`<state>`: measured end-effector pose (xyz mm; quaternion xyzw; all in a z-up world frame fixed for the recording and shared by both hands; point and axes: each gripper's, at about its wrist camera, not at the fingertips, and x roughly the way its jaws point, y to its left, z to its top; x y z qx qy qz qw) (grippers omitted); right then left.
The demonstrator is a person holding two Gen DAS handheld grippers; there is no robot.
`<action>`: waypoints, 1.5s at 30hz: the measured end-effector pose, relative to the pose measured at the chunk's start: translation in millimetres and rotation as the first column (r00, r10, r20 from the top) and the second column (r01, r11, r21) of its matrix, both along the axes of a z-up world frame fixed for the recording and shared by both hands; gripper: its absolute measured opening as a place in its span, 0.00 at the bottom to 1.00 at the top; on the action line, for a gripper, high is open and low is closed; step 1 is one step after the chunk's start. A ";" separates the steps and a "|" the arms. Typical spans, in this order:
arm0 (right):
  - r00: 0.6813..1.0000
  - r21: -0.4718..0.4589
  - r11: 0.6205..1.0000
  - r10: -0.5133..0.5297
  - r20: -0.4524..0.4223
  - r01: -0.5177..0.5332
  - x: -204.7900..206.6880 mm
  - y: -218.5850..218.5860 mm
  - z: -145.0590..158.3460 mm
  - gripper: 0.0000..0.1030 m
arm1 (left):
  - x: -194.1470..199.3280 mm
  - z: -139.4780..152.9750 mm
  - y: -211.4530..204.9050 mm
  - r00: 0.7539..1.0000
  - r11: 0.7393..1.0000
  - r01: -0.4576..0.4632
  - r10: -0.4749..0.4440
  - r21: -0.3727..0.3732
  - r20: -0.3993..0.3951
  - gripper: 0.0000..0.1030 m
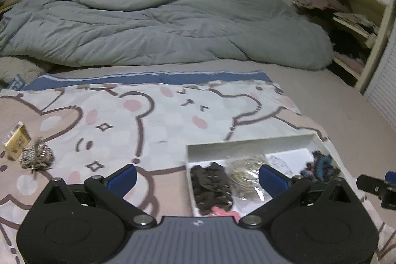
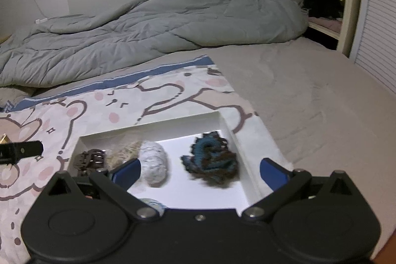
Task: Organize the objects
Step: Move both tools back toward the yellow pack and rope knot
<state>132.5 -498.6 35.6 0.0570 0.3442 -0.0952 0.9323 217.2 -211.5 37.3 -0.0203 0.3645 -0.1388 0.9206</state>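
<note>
While both grippers, left (image 1: pixel 198 176) and right (image 2: pixel 200 171), gape wide and empty above the white tray (image 2: pixel 224 121) on the bed's near edge: blue scrunchie (image 2: pixel 211 160) already in the tray's right end; next, fetching the speckled scrunchie (image 1: pixel 37 156) near the blanket's left edge.

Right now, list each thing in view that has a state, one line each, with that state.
left gripper: open, nothing between the fingers
right gripper: open, over the tray
white tray: uncovered, partly filled
blue scrunchie: lying in the tray
white scrunchie: in the tray
dark hair claw: in the tray
small yellow box: outside the tray
speckled scrunchie: outside, beside the box
grey duvet: rumpled
</note>
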 end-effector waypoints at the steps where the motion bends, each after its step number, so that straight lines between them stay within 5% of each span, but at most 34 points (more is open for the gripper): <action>1: 1.000 0.000 1.000 0.006 0.000 -0.006 1.6 3.7 0.1 1.00 | 1.0 0.8 5.5 1.000 1.000 -0.010 0.010 -0.004 0.001 1.00; 20: 0.985 0.043 0.984 0.170 0.028 -0.171 52.0 116.7 5.2 1.00 | 11.8 4.2 118.3 0.985 0.985 -0.169 0.169 0.018 0.021 1.00; 45: 0.943 0.138 0.933 0.327 0.066 -0.333 106.6 261.7 -19.3 1.00 | 13.5 -12.4 265.7 0.933 0.931 -0.355 0.346 0.086 0.097 1.00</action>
